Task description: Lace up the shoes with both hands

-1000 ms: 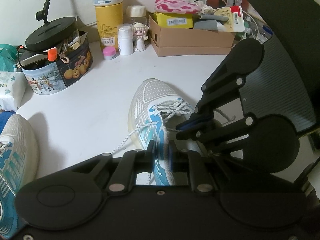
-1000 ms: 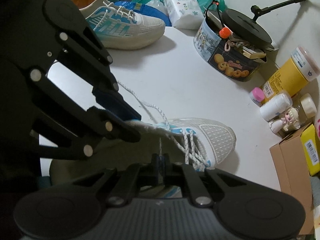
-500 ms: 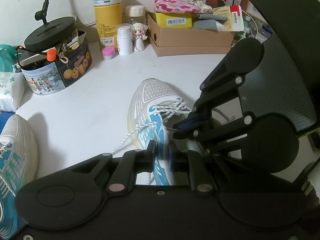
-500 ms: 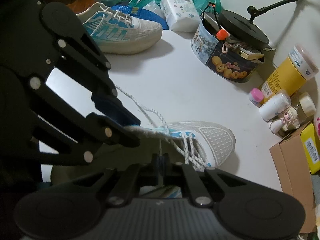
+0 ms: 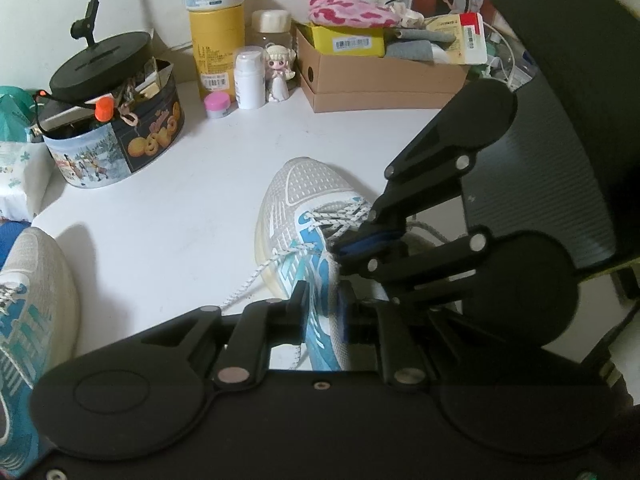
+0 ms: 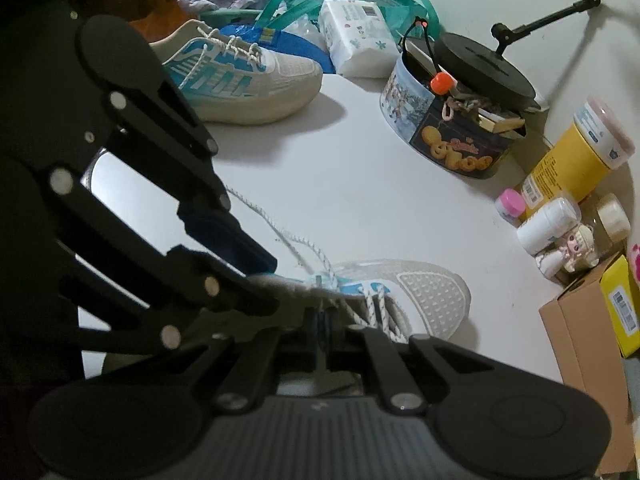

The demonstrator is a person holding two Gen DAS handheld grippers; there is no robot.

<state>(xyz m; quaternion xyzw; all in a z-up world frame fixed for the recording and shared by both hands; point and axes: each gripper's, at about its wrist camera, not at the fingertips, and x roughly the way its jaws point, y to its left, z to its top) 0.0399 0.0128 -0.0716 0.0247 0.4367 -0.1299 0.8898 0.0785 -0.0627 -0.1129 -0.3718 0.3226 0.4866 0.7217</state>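
So both grippers are crowded over the one white-and-blue shoe point(image 5: 308, 216) sitting mid-worktop point(image 5: 168, 208).

Left gripper point(image 5: 320, 314) has its jaws narrow, straddling the shoe's side; whether they pinch anything can't be told. Right gripper point(image 6: 322, 322) looks pinched shut on a thin bit of lace point(image 6: 312, 246). The loose end trails left across the worktop. The second shoe point(image 6: 244, 76) sits far left by the cookie tin point(image 5: 120, 144).

White table point(image 5: 168, 216) bearing 2 sneakers point(image 5: 304, 216).
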